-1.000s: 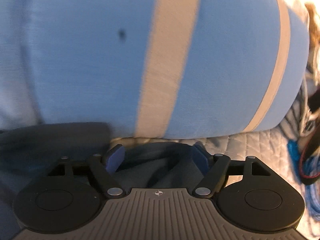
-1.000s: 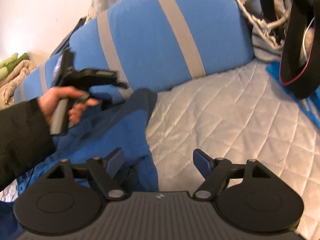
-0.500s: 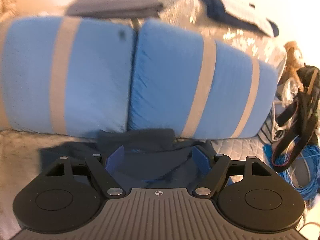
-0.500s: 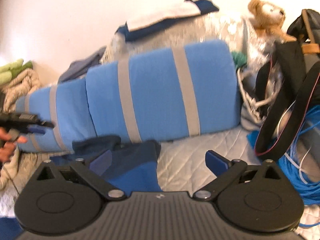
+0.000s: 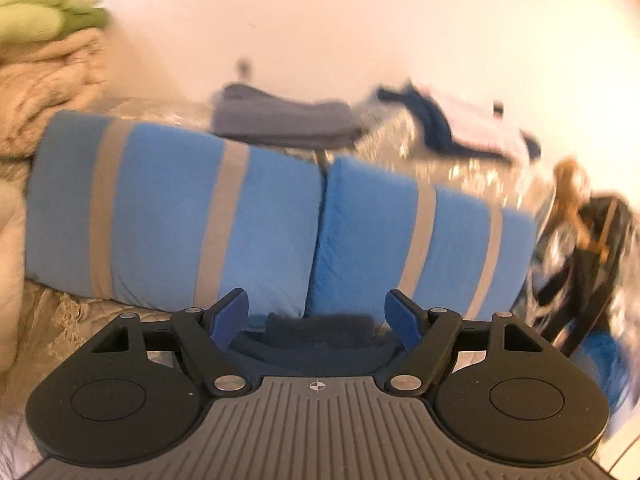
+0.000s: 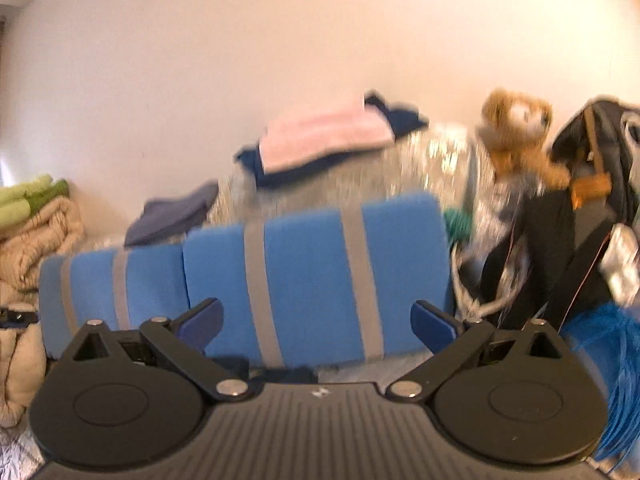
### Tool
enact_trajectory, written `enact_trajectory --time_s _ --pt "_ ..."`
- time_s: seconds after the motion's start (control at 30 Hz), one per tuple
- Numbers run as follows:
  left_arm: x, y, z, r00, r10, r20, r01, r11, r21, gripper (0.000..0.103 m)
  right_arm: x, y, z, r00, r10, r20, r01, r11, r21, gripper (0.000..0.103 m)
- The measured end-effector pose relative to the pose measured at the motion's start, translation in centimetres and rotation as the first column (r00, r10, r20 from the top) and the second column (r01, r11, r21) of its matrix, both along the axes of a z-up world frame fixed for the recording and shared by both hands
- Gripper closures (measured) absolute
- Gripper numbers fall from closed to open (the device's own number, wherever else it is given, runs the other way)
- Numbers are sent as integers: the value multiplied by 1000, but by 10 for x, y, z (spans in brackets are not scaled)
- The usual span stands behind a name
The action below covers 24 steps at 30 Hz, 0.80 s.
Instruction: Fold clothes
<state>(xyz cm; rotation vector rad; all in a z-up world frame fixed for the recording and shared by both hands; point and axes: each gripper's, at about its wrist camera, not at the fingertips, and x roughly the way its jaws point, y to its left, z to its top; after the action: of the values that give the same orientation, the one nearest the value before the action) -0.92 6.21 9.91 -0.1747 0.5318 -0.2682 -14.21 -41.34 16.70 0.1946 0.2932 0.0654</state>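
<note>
My left gripper [image 5: 316, 314] has tilted up and pulled back since 1 second ago: then a blue pillow filled its view, now I see 2 blue pillows with grey stripes [image 5: 176, 224] side by side, the wall above them and a folded grey garment [image 5: 284, 122] on the silvery heap behind. Its fingers stand apart with nothing between the pads. The dark navy garment [image 5: 320, 338] lies just below and between the fingertips, at the foot of the pillows; I cannot tell whether it touches them.

My right gripper [image 6: 316, 326] has also swung up. Earlier it looked down on the quilted bed and my other hand; now it faces the pillows [image 6: 312, 276], a pink folded cloth [image 6: 324, 140] and a teddy bear [image 6: 516, 132]. Its jaws are spread wider than before and hold nothing. Only a dark edge of the garment [image 6: 280, 372] shows above its body.
</note>
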Motion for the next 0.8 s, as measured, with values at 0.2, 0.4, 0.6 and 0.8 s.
enact_trajectory --time_s 0.2,0.4,0.6,0.8 --pt "-38 45 24 995 62 72 -60 997 -39 28 -34 -33 52 994 -42 99 43 999 -7 0" --pt "-85 71 67 985 70 156 -81 994 67 28 -71 -73 105 981 -73 180 69 997 26 0" --pt "-145 101 115 969 62 238 -87 992 96 26 -110 -100 141 972 -62 224 57 998 31 0" --pt "-191 122 99 975 63 212 -76 996 54 23 -132 -87 110 981 20 192 -4 996 -84 0"
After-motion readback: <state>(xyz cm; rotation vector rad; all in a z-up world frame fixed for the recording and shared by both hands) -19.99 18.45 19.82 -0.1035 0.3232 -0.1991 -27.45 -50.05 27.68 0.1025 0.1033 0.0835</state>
